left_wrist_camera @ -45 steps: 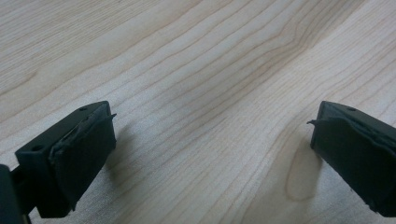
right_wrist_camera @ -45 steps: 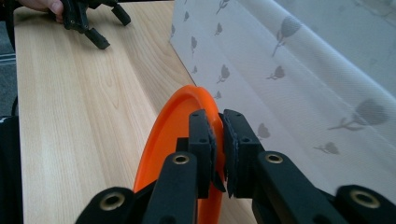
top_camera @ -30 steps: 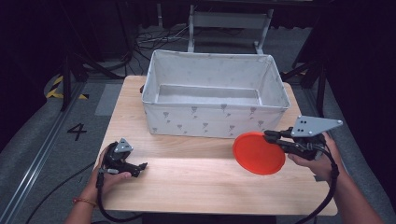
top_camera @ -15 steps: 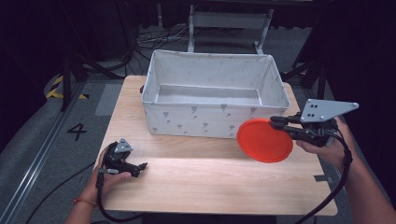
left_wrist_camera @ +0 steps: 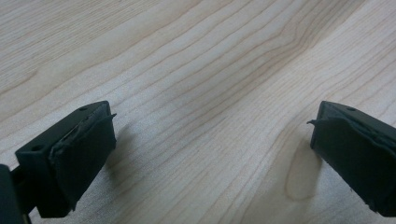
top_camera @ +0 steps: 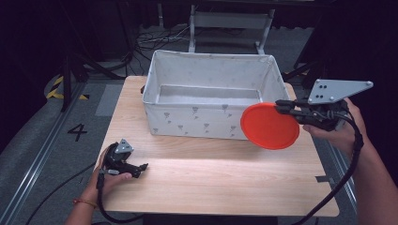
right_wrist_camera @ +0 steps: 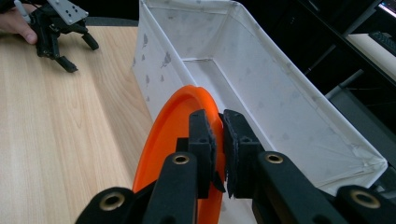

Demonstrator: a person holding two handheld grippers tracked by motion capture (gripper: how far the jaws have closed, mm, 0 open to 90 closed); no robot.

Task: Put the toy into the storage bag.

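An orange plate hangs in the air in front of the right end of a white fabric bin. My right gripper is shut on the plate's right rim, and a hand holds it at the table's right side. In the right gripper view the jaws pinch the orange plate on edge, with the white bin just beyond. My left gripper rests on the wooden table near the front left, held by a hand. Its jaws stand open over bare wood with nothing between them.
The bin stands empty across the back half of the table. Beyond the table are a dark floor, cables and a metal frame. A floor mark "4" lies left of the table.
My right gripper has risen with the orange plate, lifting it off the table to about the height of the bin's front wall. The left gripper has stayed still.
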